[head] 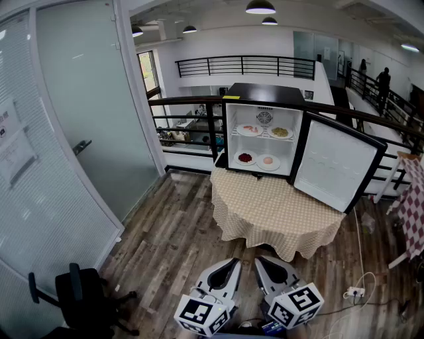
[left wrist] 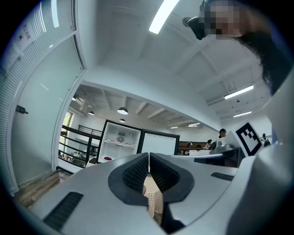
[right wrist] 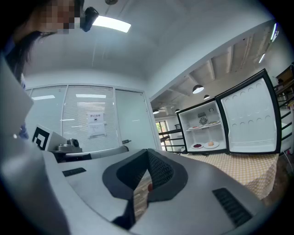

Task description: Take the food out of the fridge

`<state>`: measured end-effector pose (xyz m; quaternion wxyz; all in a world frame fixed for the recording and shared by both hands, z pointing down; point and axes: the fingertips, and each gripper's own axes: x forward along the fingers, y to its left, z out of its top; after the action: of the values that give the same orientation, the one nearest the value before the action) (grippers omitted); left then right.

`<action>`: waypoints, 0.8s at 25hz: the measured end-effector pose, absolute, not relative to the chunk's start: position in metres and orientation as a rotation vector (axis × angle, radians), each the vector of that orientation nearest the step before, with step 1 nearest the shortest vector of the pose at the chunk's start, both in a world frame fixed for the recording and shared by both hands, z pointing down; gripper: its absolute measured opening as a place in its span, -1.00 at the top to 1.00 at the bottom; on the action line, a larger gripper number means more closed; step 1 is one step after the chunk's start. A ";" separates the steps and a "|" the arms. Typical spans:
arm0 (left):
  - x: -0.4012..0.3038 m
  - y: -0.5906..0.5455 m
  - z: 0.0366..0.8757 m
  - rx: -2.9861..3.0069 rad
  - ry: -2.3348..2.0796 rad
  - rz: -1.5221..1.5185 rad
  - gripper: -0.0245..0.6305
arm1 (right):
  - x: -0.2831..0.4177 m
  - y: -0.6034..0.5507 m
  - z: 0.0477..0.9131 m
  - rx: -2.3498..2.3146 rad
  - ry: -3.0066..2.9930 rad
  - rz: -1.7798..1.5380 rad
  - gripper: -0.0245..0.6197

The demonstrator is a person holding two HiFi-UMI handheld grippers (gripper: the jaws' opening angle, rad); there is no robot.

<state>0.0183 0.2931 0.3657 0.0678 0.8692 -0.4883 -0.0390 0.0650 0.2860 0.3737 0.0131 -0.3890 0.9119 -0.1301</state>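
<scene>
grey-brown wood plank floor (head: 165,238) underfoot, a frosted glass wall (head: 86,106) along the left with a black office chair (head: 79,298) near it. a round table (head: 278,215) in checked cloth stands by a black railing (head: 185,100). dome lamps (head: 260,6) glow overhead.

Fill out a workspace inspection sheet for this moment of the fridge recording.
Surface: round table under a checked cloth, carrying the fridge.
Job's things: fridge door open; four plates of food inside, two per shelf.
Clutter: nothing seen.
Grippers: left gripper and right gripper both shut, empty, held short of the table.
Cables: power strip with white cable on the floor, right of the table.
Surroundings: glass door and office chair at left, railing behind.
</scene>
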 end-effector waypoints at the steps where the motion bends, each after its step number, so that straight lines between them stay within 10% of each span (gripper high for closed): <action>1: 0.021 0.292 0.364 2.623 -1.471 -0.119 0.87 | 0.068 0.285 0.373 -1.215 2.838 -0.400 0.87; 20: 0.041 0.274 0.363 2.690 -1.525 -0.012 0.87 | 0.089 0.264 0.380 -1.243 2.790 -0.409 0.87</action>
<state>0.0411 0.2736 0.3629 0.0245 0.8697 -0.4930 -0.0039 0.0892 0.2644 0.3803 0.0300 -0.4033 0.9049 -0.1327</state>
